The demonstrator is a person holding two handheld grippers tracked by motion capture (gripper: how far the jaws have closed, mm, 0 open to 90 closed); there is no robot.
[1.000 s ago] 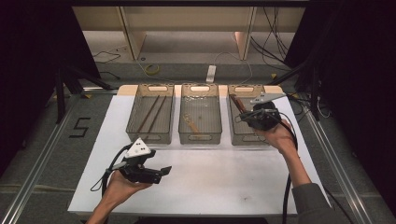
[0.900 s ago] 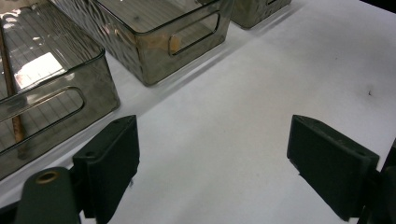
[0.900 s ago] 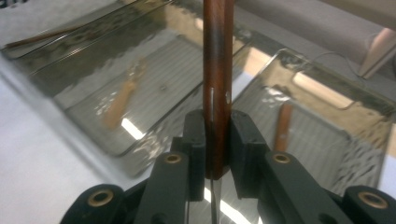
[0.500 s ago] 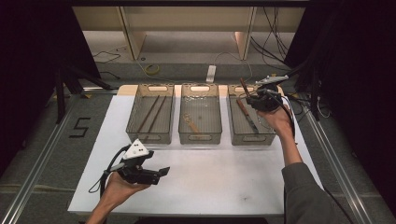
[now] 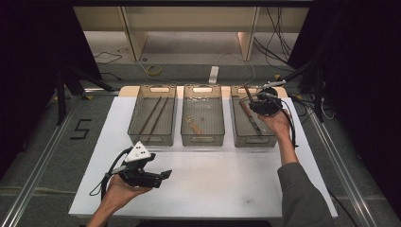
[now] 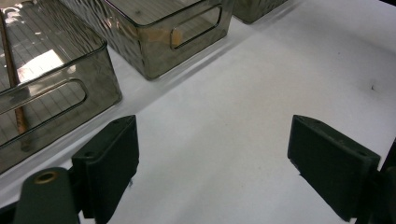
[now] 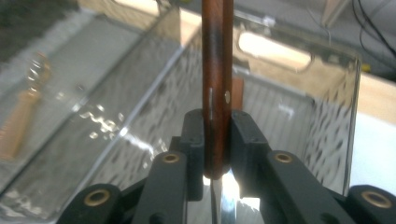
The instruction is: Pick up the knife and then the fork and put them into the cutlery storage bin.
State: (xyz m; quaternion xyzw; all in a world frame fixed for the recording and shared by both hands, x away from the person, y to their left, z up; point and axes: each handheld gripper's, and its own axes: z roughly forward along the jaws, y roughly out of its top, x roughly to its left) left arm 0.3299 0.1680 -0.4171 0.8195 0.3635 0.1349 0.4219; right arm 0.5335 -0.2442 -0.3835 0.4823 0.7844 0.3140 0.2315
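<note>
My right gripper (image 7: 215, 140) has its jaws clamped on the wooden knife handle (image 7: 217, 70), holding it over the bin (image 5: 253, 124) at the tabletop's far right corner for sorting. My left gripper (image 6: 212, 158) waits wide open, empty.

A single mark can be read: the numeral "5" (image 5: 81, 128), in black tape or paint, on the grey floor just off the left edge of the white worktop (image 5: 293, 189), level with its far half. Nothing on the bins, the worktop or the grippers carries readable lettering.
</note>
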